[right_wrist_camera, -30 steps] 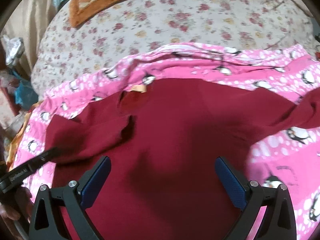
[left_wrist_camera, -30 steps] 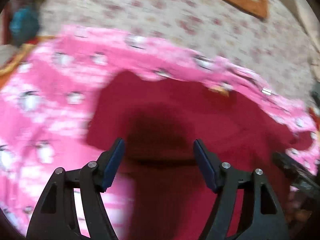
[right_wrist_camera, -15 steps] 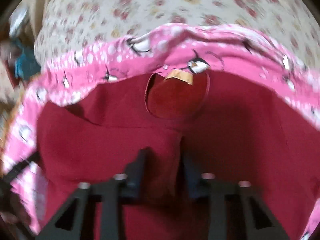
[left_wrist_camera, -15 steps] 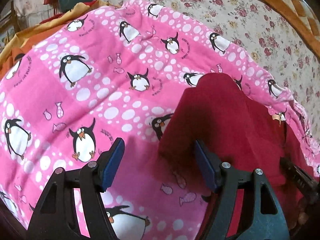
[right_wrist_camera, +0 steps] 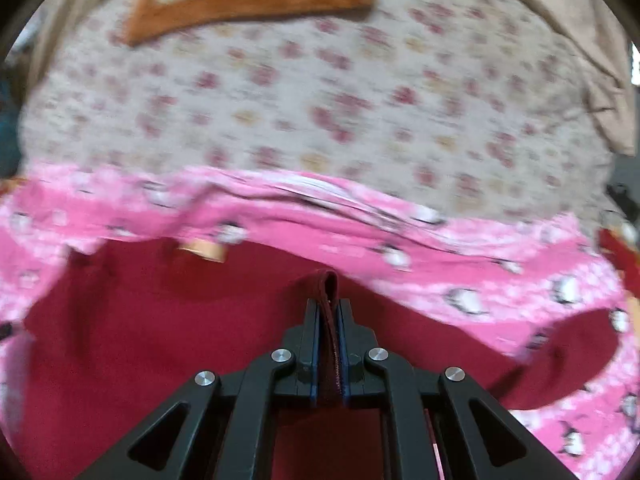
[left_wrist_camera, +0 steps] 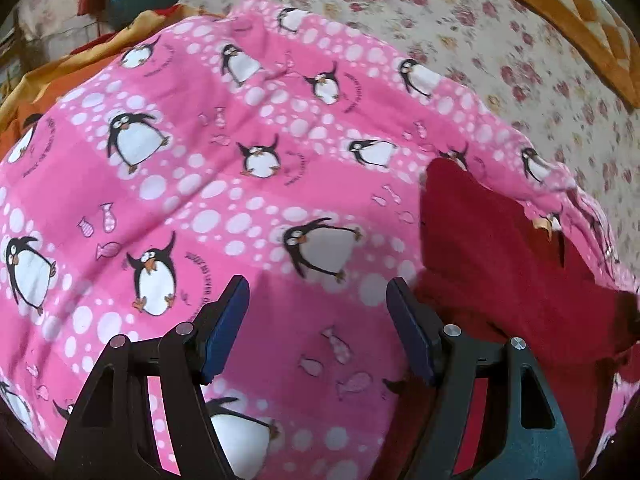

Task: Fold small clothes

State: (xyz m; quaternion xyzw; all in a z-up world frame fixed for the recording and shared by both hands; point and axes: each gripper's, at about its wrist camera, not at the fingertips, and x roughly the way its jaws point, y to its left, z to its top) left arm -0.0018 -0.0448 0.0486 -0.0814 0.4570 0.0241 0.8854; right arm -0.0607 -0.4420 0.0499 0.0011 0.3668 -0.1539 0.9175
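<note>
Left wrist view first. My left gripper (left_wrist_camera: 316, 320) has its jaws apart with nothing between them; only the pink penguin blanket (left_wrist_camera: 200, 184) lies under the gap. The red garment (left_wrist_camera: 500, 264) sits at about 3 o'clock from that gripper, its near edge just beside the right-hand pad, whether touching I cannot tell. At 1 o'clock beyond the blanket is the floral bedsheet (left_wrist_camera: 500, 60), and an orange patterned cloth (left_wrist_camera: 580, 28) lies at the far 2 o'clock corner.

Right wrist view. My right gripper (right_wrist_camera: 328, 312) has just been closing, and the jaws now stand together, clamped on a hemmed edge of the red garment (right_wrist_camera: 160, 340), which pokes up between the pads as a narrow doubled loop. The garment body spreads from 9 o'clock round to 3 o'clock, flat on the blanket on the bed. A tan neck label (right_wrist_camera: 202, 250) shows at 11 o'clock. The frame is blurred.

Step in hand, as I judge it: the edge is pinched and a fold-over is starting. Next move likely calls for carrying that edge across the garment while the left gripper pins or takes the opposite side, so the body does not drag.

Materials: the garment looks like soft knit, limp, with a stitched hem; the blanket is fleecy and slightly rumpled, so I expect some sliding. The bedsheet is thin printed cotton, by appearance.
</note>
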